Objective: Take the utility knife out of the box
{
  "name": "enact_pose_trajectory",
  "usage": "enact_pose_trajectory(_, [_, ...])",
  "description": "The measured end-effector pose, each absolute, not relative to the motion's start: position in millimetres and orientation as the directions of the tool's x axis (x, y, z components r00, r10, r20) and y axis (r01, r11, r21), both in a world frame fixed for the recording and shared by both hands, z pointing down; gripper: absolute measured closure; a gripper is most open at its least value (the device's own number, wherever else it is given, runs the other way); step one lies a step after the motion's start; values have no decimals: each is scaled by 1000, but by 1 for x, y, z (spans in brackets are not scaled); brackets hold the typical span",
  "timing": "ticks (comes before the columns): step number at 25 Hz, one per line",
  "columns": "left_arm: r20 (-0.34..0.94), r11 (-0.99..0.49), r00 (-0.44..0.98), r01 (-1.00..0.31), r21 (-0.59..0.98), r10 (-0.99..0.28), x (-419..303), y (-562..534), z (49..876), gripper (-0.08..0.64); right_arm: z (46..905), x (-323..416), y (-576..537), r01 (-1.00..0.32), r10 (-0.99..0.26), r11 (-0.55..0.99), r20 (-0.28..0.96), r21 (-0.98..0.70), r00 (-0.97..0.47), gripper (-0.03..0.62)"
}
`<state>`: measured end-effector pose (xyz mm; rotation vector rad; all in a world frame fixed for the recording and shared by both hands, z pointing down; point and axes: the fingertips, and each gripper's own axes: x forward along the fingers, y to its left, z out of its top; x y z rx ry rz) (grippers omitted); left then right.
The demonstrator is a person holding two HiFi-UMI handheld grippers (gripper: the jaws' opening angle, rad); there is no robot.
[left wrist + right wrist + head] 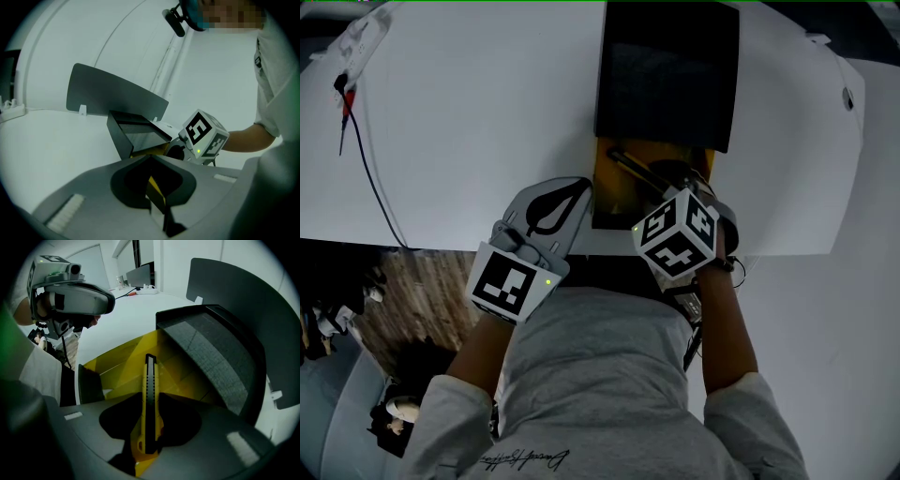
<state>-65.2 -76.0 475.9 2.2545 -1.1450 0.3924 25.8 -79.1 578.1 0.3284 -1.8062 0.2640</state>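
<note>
Currently, the head view is showing a rectangular black box (614, 192) with a yellow interior sitting at the near edge of a flat white table (469, 122), its black lid (666, 75) standing open on the far side. The left gripper (581, 192) is meeting the box's left wall and the right gripper (666, 183) is reaching down into the interior, but this view is not resolving either grip.

The right gripper view is supplying that detail. A slim yellow plastic utility knife (149, 380) with a black slider strip is sitting between the right gripper's jaws, which are pressing on the sides of its rear end. The knife's front end is pointing along the yellow interior, so the knife is inside the box. Only this view is showing the grey foam pad (211, 352) lining the lid's underside.

The left gripper view is showing its jaws clamping a box wall that is yellow inside and black outside.
</note>
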Motion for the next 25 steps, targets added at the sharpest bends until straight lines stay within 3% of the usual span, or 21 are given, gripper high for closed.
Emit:
enact_pose_trajectory(13, [450, -487, 586, -810, 326, -674, -67, -74, 472, 558, 572, 27, -74, -385, -102, 923, 959, -7, -264, 462])
enact_pose_trajectory(25, [472, -529, 617, -786, 320, -630, -53, -65, 458, 558, 554, 28, -69, -420, -143, 908, 942, 3, -302, 460])
